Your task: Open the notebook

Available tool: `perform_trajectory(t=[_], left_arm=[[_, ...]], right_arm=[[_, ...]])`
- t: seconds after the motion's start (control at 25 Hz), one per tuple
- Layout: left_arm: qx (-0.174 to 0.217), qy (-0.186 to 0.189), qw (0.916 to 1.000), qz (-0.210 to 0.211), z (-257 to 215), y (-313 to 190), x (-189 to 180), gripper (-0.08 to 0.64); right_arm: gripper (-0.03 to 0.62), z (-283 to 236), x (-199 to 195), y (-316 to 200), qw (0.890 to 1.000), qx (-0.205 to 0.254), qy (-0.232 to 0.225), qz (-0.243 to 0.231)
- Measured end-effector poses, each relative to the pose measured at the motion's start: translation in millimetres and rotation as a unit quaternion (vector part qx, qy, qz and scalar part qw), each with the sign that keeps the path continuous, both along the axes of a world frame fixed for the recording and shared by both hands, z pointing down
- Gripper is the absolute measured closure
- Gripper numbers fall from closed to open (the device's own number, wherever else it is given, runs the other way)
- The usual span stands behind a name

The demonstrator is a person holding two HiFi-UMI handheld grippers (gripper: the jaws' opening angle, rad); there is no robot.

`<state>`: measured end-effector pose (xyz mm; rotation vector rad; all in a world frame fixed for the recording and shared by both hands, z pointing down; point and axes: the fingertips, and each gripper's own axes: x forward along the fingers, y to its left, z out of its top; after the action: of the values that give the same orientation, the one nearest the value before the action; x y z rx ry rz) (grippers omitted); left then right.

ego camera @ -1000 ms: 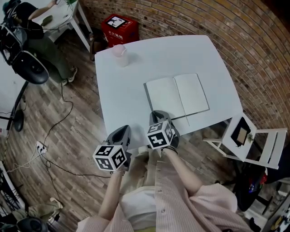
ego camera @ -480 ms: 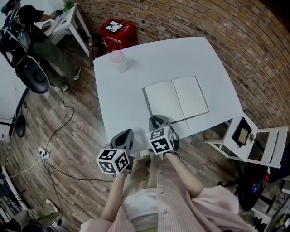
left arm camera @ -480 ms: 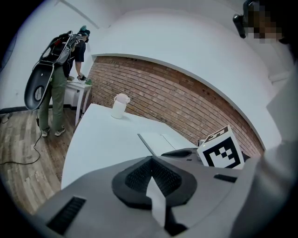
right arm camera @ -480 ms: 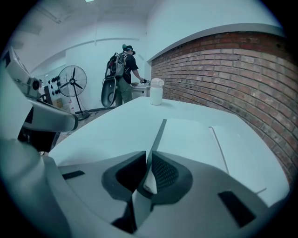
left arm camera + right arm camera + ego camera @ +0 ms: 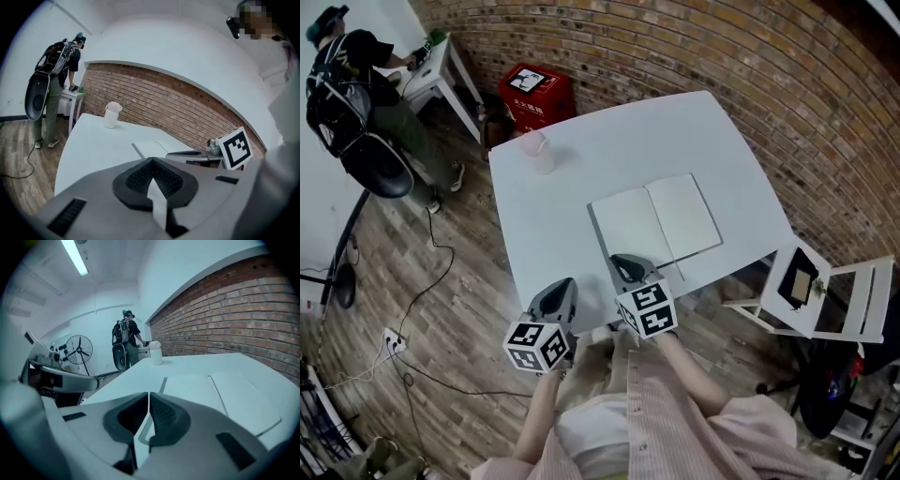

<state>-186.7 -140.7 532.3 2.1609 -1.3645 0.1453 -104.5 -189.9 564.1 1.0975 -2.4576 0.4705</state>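
Observation:
The notebook [image 5: 654,223] lies open and flat on the white table [image 5: 581,159], with two blank pages showing. My right gripper [image 5: 625,267] hovers at the notebook's near left corner. Its jaws have just been closing and now stand shut with nothing between them. In the right gripper view the shut jaws [image 5: 148,394] point across the open pages [image 5: 220,394]. My left gripper [image 5: 555,295] hangs at the table's front edge, left of the notebook, shut and empty. The left gripper view looks over its jaws [image 5: 151,161] toward the notebook [image 5: 150,149] and the right gripper [image 5: 187,154].
A pale pink cup [image 5: 534,150] stands near the table's far left corner. A red crate [image 5: 534,89] sits on the floor by the brick wall. A white folding chair [image 5: 811,291] stands at the table's right. A person [image 5: 356,66] with a backpack stands far left.
Both grippers have lifted slightly near the table's front edge, and the right one has tilted. The notebook stays open and has not moved on the table.

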Motion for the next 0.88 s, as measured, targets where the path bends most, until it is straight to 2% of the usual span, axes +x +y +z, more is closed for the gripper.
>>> perform_trajectory(t=[0.36, 0.56, 0.88], left_arm=[[0.056, -0.016, 0.9983, -0.004, -25.9, -16.9, 1.3, 0.568], [0.090, -0.034, 0.9952, -0.013, -45.4, -25.7, -3.5, 0.568], [0.141, -0.049, 0.9883, -0.035, -81.6, -34.1, -19.1, 0.568]], right_arm=[[0.588, -40.9, 25.2, -7.9, 0.996, 0.034, -0.082, 0.023], [0.589, -67.2, 35.8, -10.5, 0.991, 0.050, -0.121, 0.013], [0.589, -106.9, 60.1, -23.5, 0.983, 0.089, -0.161, 0.026]])
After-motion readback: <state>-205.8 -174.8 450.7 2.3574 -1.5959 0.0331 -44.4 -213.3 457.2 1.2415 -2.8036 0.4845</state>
